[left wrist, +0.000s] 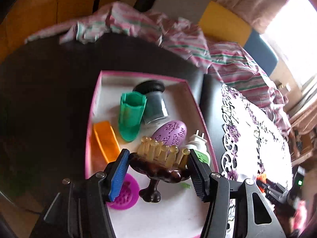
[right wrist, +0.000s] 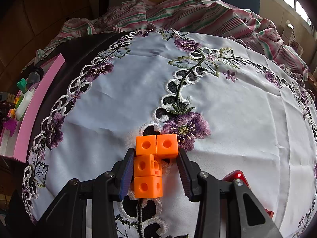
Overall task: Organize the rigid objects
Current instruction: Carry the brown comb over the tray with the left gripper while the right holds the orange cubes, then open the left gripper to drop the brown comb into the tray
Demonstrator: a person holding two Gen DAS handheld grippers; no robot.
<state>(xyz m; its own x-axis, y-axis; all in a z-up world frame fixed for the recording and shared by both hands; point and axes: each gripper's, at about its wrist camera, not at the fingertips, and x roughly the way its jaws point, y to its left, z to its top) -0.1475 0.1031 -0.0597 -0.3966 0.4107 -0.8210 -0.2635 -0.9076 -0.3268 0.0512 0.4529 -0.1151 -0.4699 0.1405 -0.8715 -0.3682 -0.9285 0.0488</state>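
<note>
My left gripper [left wrist: 157, 161] is shut on a dark brown massage brush [left wrist: 158, 168] with amber knobs, held above the pink-rimmed white tray [left wrist: 93, 107]. In the tray lie a green cup [left wrist: 131, 116], a grey jar with a black lid [left wrist: 155, 107], an orange trough [left wrist: 106, 140], a purple oval case [left wrist: 170, 132], a white-and-green plug-in [left wrist: 198, 148] and a magenta round strainer [left wrist: 126, 194]. My right gripper [right wrist: 154, 161] is shut on a block of joined orange cubes [right wrist: 152, 162] just above the embroidered white cloth [right wrist: 237, 109].
A striped pink cloth [left wrist: 178, 37] is heaped at the table's far edge. The dark tabletop [left wrist: 39, 89] lies left of the tray. A red object [right wrist: 236, 176] lies beside my right gripper. The tray's pink wall [right wrist: 37, 107] shows at the left of the right wrist view.
</note>
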